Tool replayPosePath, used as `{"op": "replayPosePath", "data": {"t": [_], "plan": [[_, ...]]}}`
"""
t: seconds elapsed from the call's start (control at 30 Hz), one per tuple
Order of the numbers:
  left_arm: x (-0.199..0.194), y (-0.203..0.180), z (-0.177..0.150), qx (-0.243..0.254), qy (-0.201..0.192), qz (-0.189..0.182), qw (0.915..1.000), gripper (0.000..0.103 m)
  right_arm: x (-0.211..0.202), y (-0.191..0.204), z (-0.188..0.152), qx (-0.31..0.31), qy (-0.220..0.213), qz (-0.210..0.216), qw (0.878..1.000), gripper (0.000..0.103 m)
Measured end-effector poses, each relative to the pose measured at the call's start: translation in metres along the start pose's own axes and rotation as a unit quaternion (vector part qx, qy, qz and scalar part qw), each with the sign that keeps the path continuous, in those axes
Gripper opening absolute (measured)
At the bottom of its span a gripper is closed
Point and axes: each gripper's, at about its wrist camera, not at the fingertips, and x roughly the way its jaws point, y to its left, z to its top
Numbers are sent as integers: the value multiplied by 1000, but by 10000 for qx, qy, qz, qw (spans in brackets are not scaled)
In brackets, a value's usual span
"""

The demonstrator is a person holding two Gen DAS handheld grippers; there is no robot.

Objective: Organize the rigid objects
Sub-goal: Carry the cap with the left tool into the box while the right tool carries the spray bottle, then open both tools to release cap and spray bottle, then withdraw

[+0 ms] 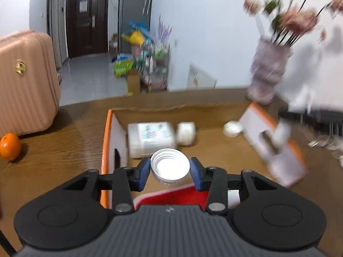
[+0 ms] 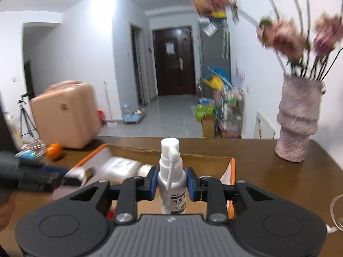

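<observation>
Wooden table (image 1: 53, 141) fills the lower half of both views; pink suitcase (image 1: 25, 81) stands on it at 9 o'clock in the left wrist view, touching the tabletop; open cardboard box (image 1: 214, 145) with orange-edged flaps sits centre, at 12 o'clock from the left gripper; textured pinkish vase (image 2: 298, 124) with blurred pink flowers (image 2: 285, 36) stands upright on the table at 3 o'clock of the box in the right wrist view, apart from it; white pill bottle (image 1: 150, 139) lies on its side inside the box against the 9 o'clock wall, cap pointing to 3 o'clock; spray bottle (image 2: 172, 180) is upright, white nozzle at 12 o'clock, above the box's near part; orange fruit (image 1: 9, 146) rests on the table just in front of the suitcase at 9 o'clock; a small white round item (image 1: 232, 128) lies in the box at 2 o'clock, too blurred to identify; white screw cap (image 1: 170, 166), open side up, hangs over the box interior; left gripper (image 1: 169, 169) is part closed, both blue pads at the screw cap's rim, gripping it; right gripper (image 2: 171, 182) is narrowed onto the spray bottle's body, pads pressed on both sides; left gripper also shows motion-blurred at 9 o'clock in the right wrist view
</observation>
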Motion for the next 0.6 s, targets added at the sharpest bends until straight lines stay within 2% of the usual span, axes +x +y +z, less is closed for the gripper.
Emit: {"op": "replayPosePath", "data": {"t": [0.13,0.33,0.4,0.5,0.53,0.6], "plan": [[45,12,5,272,330,353,9985,41,80,-17,24,76,334,-193,9992,27],[73,21,12,330,448,279,9981,43,166,-16,26,21,946,-210,9953,27],[75,22,11,301,476,299,9980,43,182,-12,21,-97,1129,-325,9930,27],[71,23,10,269,428,197,9985,52,192,-7,15,-229,1270,-288,9912,28],[70,24,10,249,414,177,9987,53,193,-5,14,-267,1293,-307,9908,28],[62,27,11,143,369,193,9990,55,190,-1,16,-360,1251,-345,9909,37]]}}
